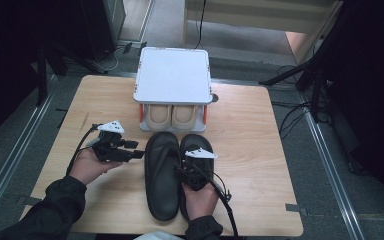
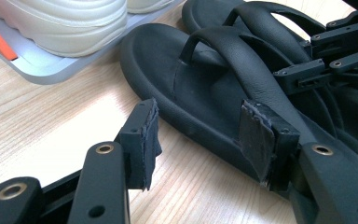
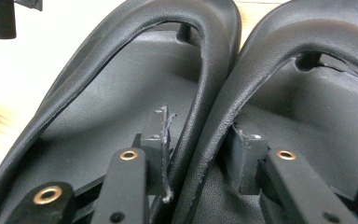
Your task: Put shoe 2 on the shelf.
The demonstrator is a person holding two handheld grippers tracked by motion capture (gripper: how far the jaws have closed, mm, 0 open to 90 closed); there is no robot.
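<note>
Two black thong sandals lie side by side on the wooden table, the left sandal (image 1: 161, 175) (image 2: 205, 88) (image 3: 98, 116) and the right sandal (image 1: 196, 145) (image 2: 261, 18) (image 3: 331, 116). My right gripper (image 1: 189, 162) (image 3: 200, 144) reaches over them from the heel end. One jaw sits inside each sandal, and the pads press the two neighbouring inner straps together. My left gripper (image 1: 136, 149) (image 2: 203, 140) hovers low beside the left sandal's outer rim. It is open: one pad is over bare wood, the other at the sandal's edge, gripping nothing.
A white-topped shoe stand (image 1: 172, 75) with orange posts stands at the table's far middle, with a pair of cream shoes (image 1: 172, 116) (image 2: 60, 23) under it. Bare table (image 1: 255, 150) lies to the right. Dark floor, rails and cables surround it.
</note>
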